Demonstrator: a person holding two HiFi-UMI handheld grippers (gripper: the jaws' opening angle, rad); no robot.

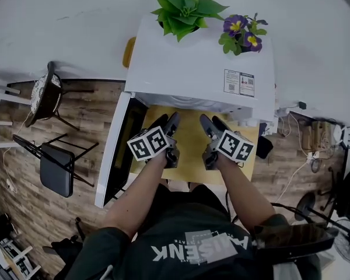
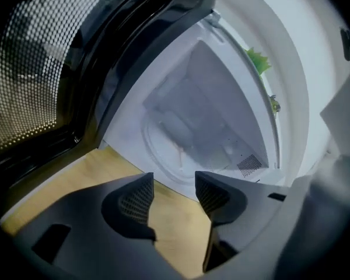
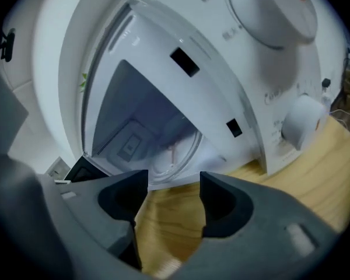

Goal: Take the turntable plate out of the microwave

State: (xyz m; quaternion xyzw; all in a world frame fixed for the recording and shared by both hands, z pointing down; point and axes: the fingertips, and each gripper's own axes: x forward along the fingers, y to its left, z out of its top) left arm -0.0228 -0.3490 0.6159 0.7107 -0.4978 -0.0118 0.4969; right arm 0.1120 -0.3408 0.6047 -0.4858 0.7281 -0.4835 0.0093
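The turntable plate [image 2: 174, 151] lies flat on the floor of the cavity of the white microwave [image 1: 198, 69], not yet touched. The door [image 1: 118, 150] hangs wide to the left. Both tools sit just in front of the opening, above the pale wooden worktop [image 1: 189, 156]. The left hand-held gripper [image 2: 175, 186] has its jaws spread, with only bare wood showing in the gap. The right hand-held gripper [image 3: 174, 186] is spread the same way and carries nothing.

The main risk, as I judge it, is the plate itself. It looks like clear glass, round, thin at the rim and smooth, so a pinch on the edge from either side could slip. If one side lifts ahead of the other, the plate may tilt, knock the cavity's front sill or slide out and crack. The opening is low, which leaves little room for two tools, and the left one passes close to the door.

The jaw pads are dark; the left pair shows a fine ribbed face that should help grip. The door's window has a dotted metal mesh. The cavity walls are glossy white, and round dials [image 3: 274, 10] stand proud on the control panel.
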